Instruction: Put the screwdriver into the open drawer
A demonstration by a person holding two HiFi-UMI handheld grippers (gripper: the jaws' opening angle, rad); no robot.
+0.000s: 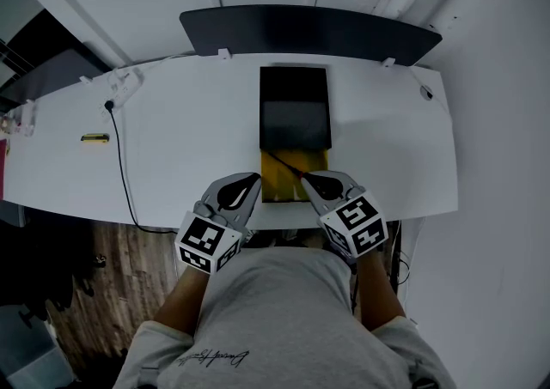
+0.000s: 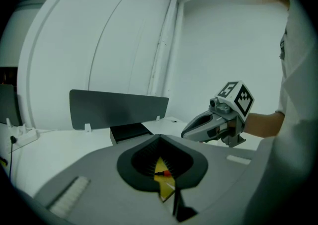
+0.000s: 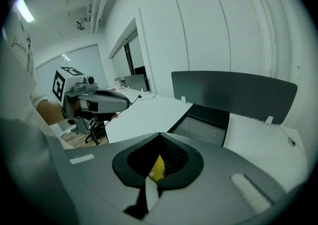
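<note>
Wide smooth white desk (image 1: 189, 147), boxy black cabinet (image 1: 295, 108) on it, its yellow-lined drawer (image 1: 277, 183) open toward the person. Both forearms are tucked in at the near edge. Grey left gripper (image 1: 255, 179) and right gripper (image 1: 307, 179) angle inward, jaws together, empty. The slim dark screwdriver (image 1: 288, 166) lies diagonally in the drawer.

No text can be read. Script print on the shirt (image 1: 215, 358) is too small to make out. The left cube (image 1: 207, 244) and right cube (image 1: 359, 222) carry only black-and-white square patterns.
</note>
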